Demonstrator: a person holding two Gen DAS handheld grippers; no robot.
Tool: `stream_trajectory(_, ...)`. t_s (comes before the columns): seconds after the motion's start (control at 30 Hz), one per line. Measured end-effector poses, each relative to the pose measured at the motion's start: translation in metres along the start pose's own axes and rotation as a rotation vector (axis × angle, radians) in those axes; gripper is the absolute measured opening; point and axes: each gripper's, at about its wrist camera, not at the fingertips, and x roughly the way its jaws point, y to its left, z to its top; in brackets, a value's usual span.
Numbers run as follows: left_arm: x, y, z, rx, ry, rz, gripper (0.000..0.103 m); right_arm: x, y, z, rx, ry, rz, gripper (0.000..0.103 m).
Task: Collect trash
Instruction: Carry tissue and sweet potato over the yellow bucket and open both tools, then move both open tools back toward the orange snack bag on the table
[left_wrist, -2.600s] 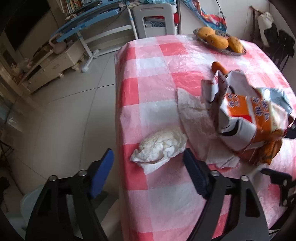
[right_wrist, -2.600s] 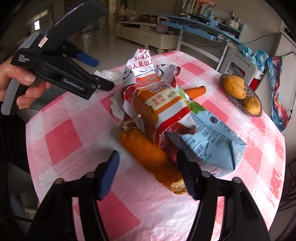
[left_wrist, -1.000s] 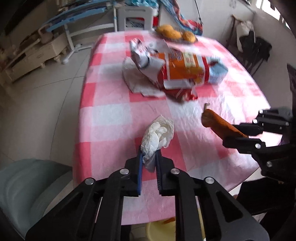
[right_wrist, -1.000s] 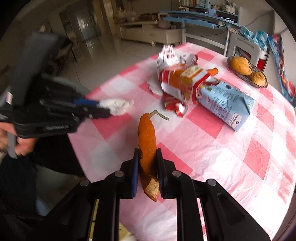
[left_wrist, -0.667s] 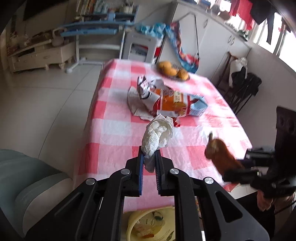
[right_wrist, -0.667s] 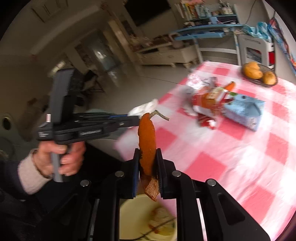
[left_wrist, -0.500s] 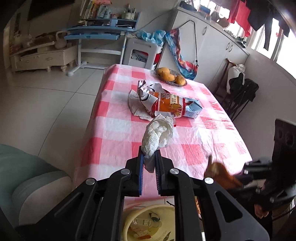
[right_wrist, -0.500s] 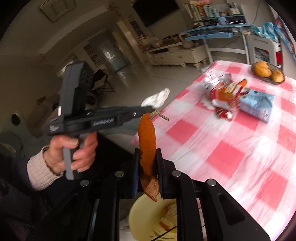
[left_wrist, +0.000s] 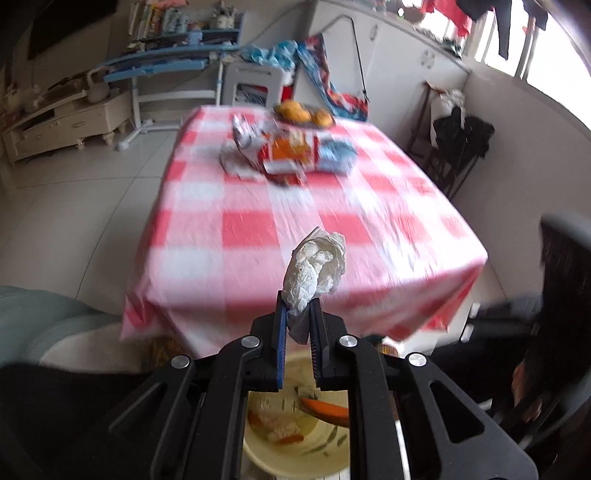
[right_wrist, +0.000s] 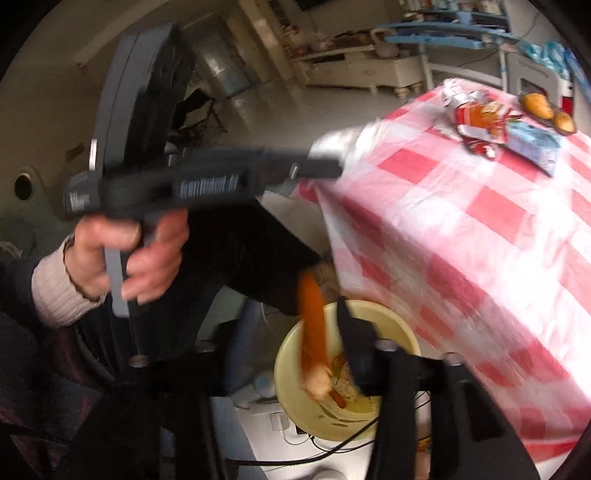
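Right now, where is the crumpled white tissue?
The crumpled white tissue is pinched in the left gripper, in the air just off the checked table's near edge, above the yellow bin on the floor.

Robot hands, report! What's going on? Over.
Left gripper shut on tissue. Right gripper opening, carrot dropping into bin. Nothing in the way.

Open yellow bin (right_wrist: 295, 406) beside the table's overhanging cloth (right_wrist: 424, 288).

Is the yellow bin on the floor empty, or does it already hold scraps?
Not empty. The yellow bin holds orange and pale scraps, and the orange peel is dropping in.
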Motion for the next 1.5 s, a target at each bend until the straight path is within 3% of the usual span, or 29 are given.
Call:
stream_trajectory(0.13, 0.009, -0.021, -0.027, 0.069, 0.102, -0.016, 0.012, -0.031, -0.016, -0.006, 0.104, -0.141, -0.101, 0.063)
stream_trajectory(0.2, 0.017, -0.033, -0.037, 0.126, 0.161, -0.019, 0.017, -0.041, -0.026, -0.007, 0.154, -0.198, -0.157, 0.065)
stream_trajectory(0.33, 0.023, -0.052, -0.045, 0.233, 0.14, 0.08, 0.05, -0.045, -0.044, -0.004, 0.255, -0.26, -0.239, 0.072)
stream_trajectory(0.47, 0.019, -0.052, -0.042, 0.239, 0.103, 0.119, 0.061, -0.042, -0.046, 0.0, 0.265, -0.262, -0.279, 0.076)
stream_trajectory(0.97, 0.007, -0.048, -0.031, 0.214, -0.015, 0.17, 0.077, -0.042, -0.044, -0.004, 0.244, -0.247, -0.328, 0.081)
stream_trajectory(1.3, 0.005, -0.051, -0.031, 0.233, -0.049, 0.187, 0.079, -0.04, -0.043, -0.004, 0.23, -0.242, -0.35, 0.083)
stream_trajectory(1.5, 0.0, -0.045, -0.027, 0.193, -0.082, 0.195, 0.079, -0.039, -0.04, -0.003, 0.207, -0.251, -0.368, 0.083)
